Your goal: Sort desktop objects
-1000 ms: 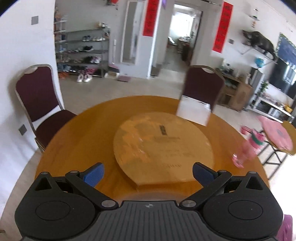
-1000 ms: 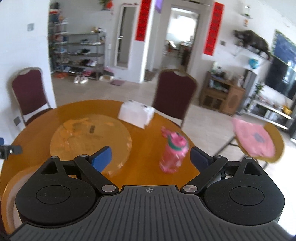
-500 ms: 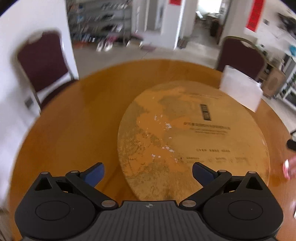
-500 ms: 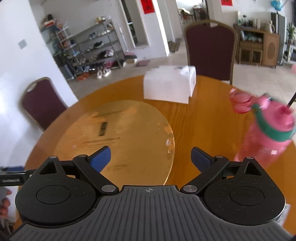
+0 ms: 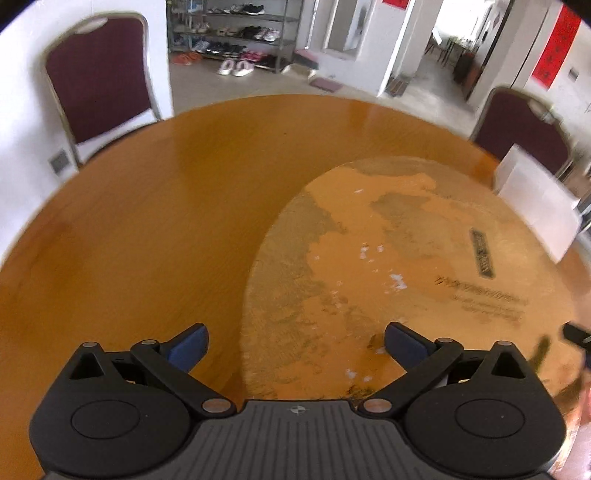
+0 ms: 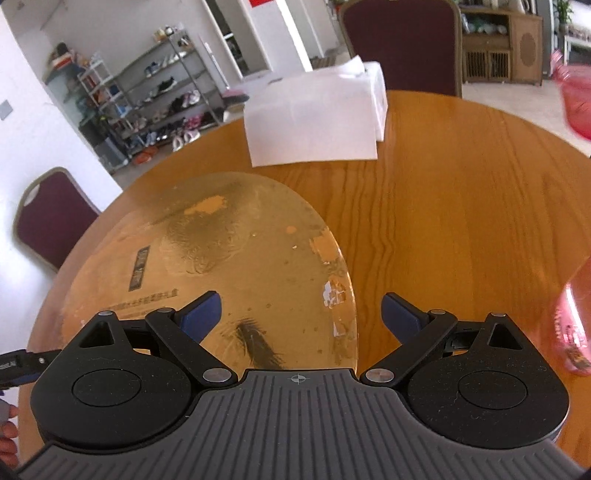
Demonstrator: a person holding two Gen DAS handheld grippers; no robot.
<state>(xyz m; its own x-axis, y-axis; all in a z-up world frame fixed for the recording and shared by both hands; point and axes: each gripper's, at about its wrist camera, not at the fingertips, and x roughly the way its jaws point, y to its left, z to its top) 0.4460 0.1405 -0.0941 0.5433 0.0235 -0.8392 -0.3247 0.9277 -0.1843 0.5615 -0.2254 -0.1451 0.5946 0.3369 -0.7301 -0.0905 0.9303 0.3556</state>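
You face white walls [image 5: 22, 122] and a pale tiled floor [image 5: 236, 86]. Maroon padded metal-framed chairs [image 5: 99, 70] ring the round wooden bench [image 5: 147, 206]. A metal shoe rack [image 5: 240, 31] stands beyond; daylight fills the open doorway [image 5: 454, 40].

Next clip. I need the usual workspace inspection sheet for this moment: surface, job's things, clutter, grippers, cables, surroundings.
Surface: round wooden table with a worn glass turntable at its centre; flecks and scuffs on the glass.
Job's things: white tissue box on the far side of the table, just beyond the turntable; pink bottle, blurred and cut by the right wrist view's edge.
Clutter: nothing seen.
Grippers: left gripper open and empty over the turntable's near edge; right gripper open and empty, likewise.
Cables: nothing seen.
Surroundings: maroon chairs around the table, shoe rack by the far wall, wooden cabinet.
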